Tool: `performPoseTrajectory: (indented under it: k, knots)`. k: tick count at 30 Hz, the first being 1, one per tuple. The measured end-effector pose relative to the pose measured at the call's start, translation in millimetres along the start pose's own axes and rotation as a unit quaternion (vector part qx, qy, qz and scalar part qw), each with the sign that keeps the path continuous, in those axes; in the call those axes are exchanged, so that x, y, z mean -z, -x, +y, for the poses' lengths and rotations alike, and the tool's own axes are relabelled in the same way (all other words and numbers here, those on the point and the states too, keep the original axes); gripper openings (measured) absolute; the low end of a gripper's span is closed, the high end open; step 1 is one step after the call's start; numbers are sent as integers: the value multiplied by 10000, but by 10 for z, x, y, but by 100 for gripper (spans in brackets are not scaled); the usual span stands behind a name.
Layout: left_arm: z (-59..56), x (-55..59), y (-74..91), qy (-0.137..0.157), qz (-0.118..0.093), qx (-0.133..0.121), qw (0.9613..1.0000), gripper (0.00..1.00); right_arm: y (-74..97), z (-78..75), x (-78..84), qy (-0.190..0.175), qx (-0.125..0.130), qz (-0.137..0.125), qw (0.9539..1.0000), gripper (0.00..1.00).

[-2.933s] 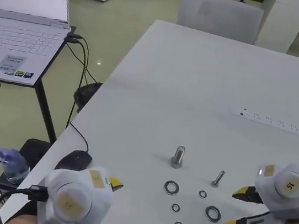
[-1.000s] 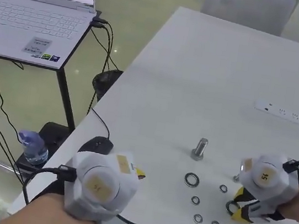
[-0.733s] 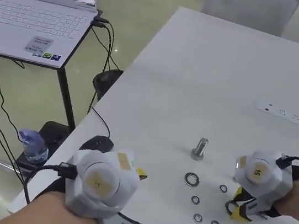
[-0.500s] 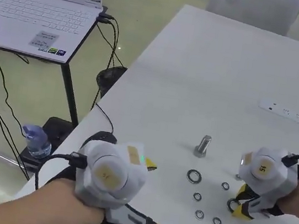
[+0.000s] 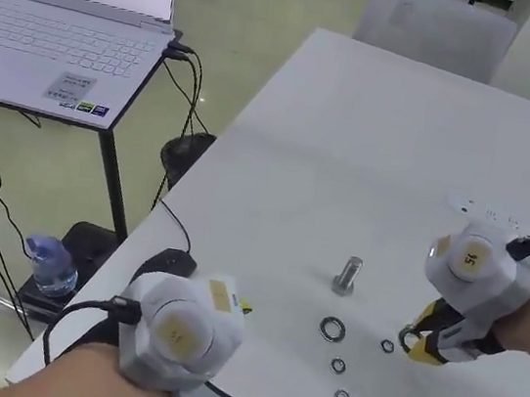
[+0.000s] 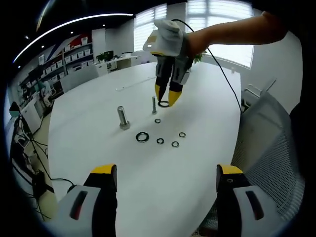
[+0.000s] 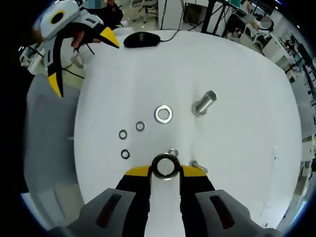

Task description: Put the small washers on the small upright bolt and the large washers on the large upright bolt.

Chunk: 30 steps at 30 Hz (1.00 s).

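Your right gripper (image 5: 410, 343) clamps 1 large washer (image 7: 154, 167) near the large bolt (image 5: 347, 274); next, centre it over that bolt, with your left gripper (image 6: 166, 171) spread wide.

White left tool (image 6: 166, 170) and right tool (image 5: 411, 342) bear yellow tips.

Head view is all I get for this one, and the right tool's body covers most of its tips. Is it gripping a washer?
Observer: Yes. In the right gripper view the right tool is shut on a large washer.
Operator: Where's the small bolt?
Observer: In the left gripper view the small bolt stands upright, right beside that washer.
Operator: And the left tool?
Observer: The left tool is open, jaws wide apart, holding nothing.
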<state>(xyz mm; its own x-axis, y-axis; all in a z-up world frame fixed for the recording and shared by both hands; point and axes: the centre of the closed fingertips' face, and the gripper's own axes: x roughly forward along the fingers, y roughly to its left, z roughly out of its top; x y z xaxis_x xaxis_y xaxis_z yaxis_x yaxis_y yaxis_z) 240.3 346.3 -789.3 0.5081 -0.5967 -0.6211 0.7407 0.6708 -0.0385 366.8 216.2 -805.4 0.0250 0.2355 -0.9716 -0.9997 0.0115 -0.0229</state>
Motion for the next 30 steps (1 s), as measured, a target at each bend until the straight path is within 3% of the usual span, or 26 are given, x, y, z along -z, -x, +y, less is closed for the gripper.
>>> performPoseTrajectory:
  k: [13, 30]
  knots:
    - [85, 58, 9, 218, -54, -119, 9997, 84, 215, -275, -354, -125, 83, -265, 9995, 22]
    - [70, 136, -31, 128, 100, -93, 9998, 83, 105, -473, -673, -40, 96, -309, 9995, 22]
